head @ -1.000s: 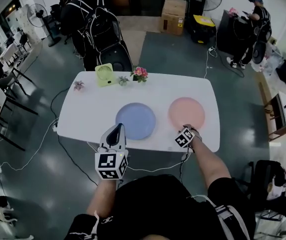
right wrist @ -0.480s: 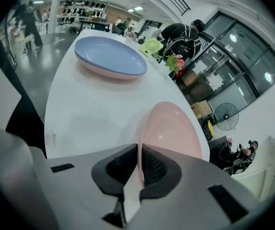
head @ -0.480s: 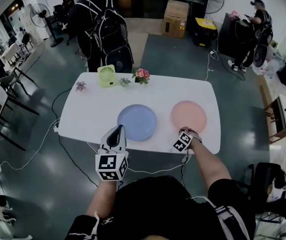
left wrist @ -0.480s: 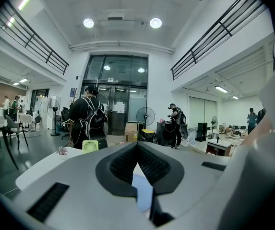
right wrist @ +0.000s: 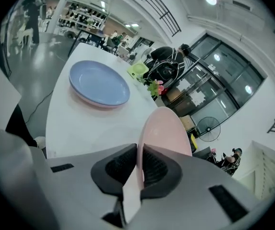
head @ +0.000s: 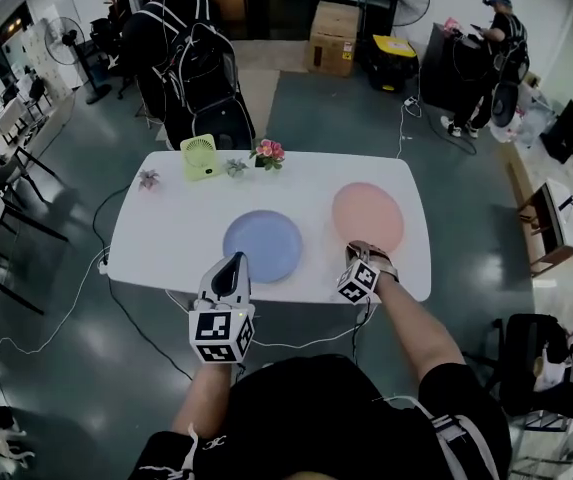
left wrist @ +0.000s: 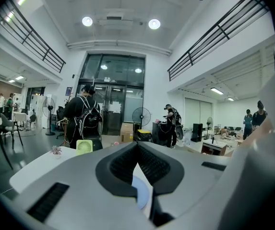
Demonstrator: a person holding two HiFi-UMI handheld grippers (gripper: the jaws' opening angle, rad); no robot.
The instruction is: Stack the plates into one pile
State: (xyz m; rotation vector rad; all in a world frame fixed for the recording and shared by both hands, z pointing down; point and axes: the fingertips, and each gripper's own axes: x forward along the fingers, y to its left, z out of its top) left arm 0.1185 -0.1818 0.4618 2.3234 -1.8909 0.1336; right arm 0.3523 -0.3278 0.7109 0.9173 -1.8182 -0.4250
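Gripping near rim of round pink plastic plate (right wrist: 163, 128), right gripper (right wrist: 138, 150) jaws just closing, clamped on it, at right side of white table (head: 166, 238). Round blue plate (head: 262, 245) lies flat to left, apart: carry goes leftward. Left gripper (head: 234, 264) clenched, empty, hovers by blue plate's near edge.

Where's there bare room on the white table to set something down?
Bare: the left end between the small plant and the blue plate, and the far right corner behind the pink plate. Crowded: the far edge around the green fan and flowers.
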